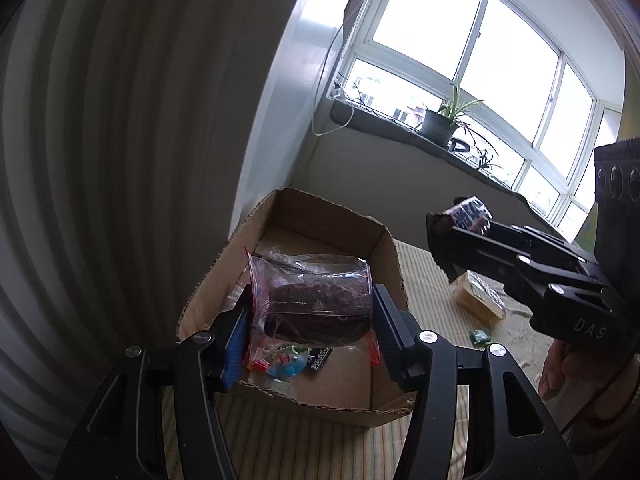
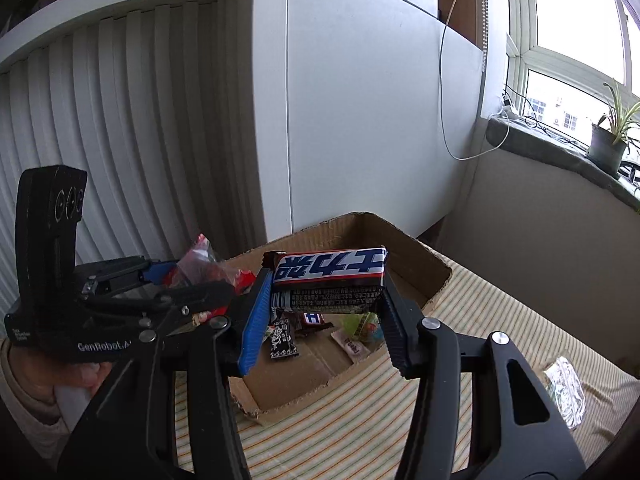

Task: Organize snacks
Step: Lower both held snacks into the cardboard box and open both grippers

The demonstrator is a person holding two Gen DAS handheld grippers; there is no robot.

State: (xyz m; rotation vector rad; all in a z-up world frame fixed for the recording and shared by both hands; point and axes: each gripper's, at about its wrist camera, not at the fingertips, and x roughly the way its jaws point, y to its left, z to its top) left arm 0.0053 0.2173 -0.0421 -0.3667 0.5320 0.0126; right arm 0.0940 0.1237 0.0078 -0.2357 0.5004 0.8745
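1. Carrying 2 snacks toward the box [image 1: 390, 264]: the left gripper [image 1: 311, 312] is clamped on a clear-wrapped cake [image 1: 320, 304], over the box.
2. The right gripper [image 2: 326, 292] grips a bar [image 2: 330, 270] above the box's near side.
3. Next, I judge: lower each, open, drop inside.

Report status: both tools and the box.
Left tool clamps a clear-wrapped dark cake over the cardboard box. Right tool clamps a blue-and-white chocolate bar above it. Box open, nothing blocking.
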